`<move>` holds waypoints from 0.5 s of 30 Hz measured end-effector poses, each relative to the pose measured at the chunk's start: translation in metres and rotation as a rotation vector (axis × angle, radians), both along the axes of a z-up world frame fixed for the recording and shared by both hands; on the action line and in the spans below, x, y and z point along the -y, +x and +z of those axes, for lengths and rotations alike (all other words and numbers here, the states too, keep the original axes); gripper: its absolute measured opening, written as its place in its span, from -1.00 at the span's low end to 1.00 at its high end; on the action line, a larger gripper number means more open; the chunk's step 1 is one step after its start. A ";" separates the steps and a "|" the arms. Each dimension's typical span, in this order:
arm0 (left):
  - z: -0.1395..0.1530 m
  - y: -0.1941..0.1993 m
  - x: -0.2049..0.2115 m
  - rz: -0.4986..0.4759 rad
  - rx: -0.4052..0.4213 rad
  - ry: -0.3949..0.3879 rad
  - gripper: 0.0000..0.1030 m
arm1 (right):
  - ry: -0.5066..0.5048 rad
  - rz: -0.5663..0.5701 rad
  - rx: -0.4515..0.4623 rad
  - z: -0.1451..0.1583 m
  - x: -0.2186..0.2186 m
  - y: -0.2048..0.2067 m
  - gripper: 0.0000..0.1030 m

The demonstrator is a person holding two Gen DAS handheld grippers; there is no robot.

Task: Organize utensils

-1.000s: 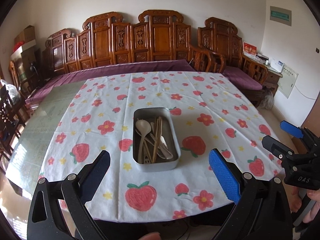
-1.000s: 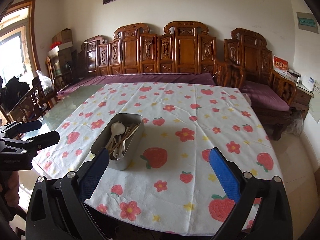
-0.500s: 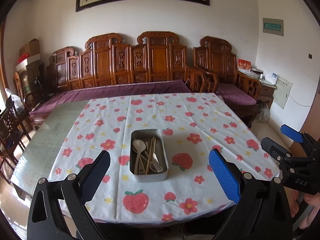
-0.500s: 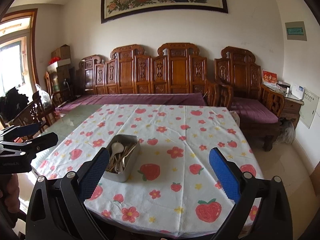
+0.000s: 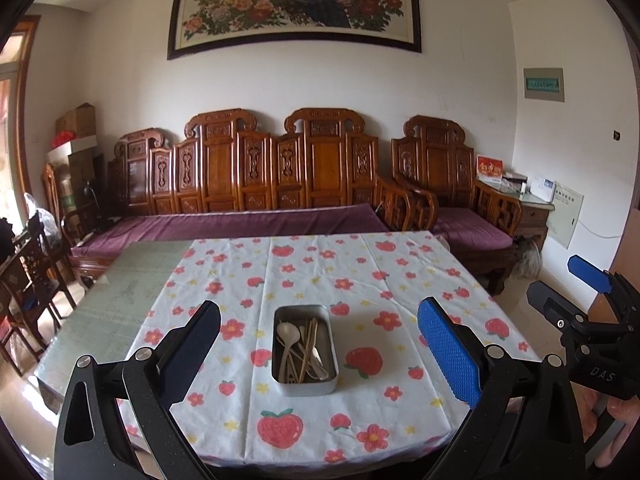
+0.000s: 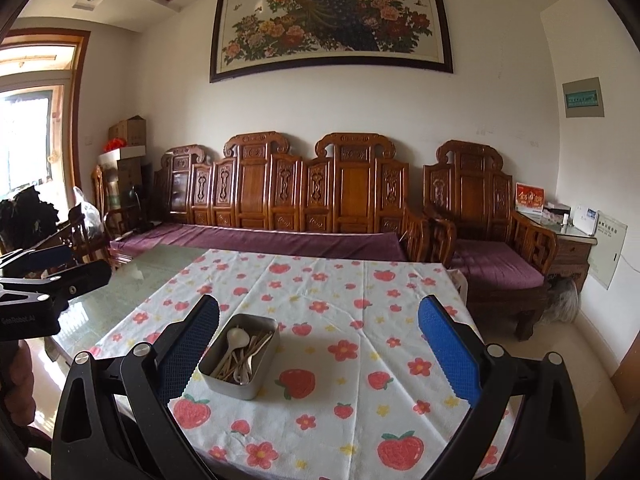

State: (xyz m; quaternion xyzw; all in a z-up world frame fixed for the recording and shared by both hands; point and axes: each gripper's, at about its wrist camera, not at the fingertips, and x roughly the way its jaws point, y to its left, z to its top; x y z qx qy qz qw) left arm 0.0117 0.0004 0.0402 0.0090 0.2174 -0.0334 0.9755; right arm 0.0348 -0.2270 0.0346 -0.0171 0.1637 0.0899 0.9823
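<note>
A metal tin [image 5: 280, 360] stands near the front of the table on a strawberry-print cloth [image 5: 360, 288]. It holds a pale spoon [image 5: 289, 334] and several wooden and metal utensils [image 5: 308, 350]. The tin also shows in the right wrist view [image 6: 256, 378], with the spoon [image 6: 237, 338] in it. My left gripper [image 5: 320, 346] is open and empty, held back from the tin and above the table's front edge. My right gripper [image 6: 318, 346] is open and empty, to the right of the tin. Each gripper shows at the edge of the other's view.
A bare green glass strip of the table [image 5: 132, 280] lies left of the cloth. A carved wooden bench with a purple cushion [image 5: 240, 224] stands behind the table. An armchair [image 5: 460, 208] is at the back right, dark chairs [image 5: 28, 280] at the left.
Both grippers have pulled back and up from the table, so the tin looks smaller and farther and the wall painting has come into view. Both stay open.
</note>
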 end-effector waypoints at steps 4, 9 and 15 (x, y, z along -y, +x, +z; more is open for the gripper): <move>0.009 -0.010 -0.005 0.014 0.034 -0.005 0.85 | -0.002 -0.010 0.021 0.006 0.002 -0.004 0.95; 0.013 -0.013 -0.009 0.023 0.048 -0.016 0.85 | 0.002 -0.015 0.021 0.006 0.001 -0.005 0.95; 0.013 -0.012 -0.009 0.022 0.046 -0.017 0.85 | 0.003 -0.014 0.020 0.006 0.001 -0.005 0.95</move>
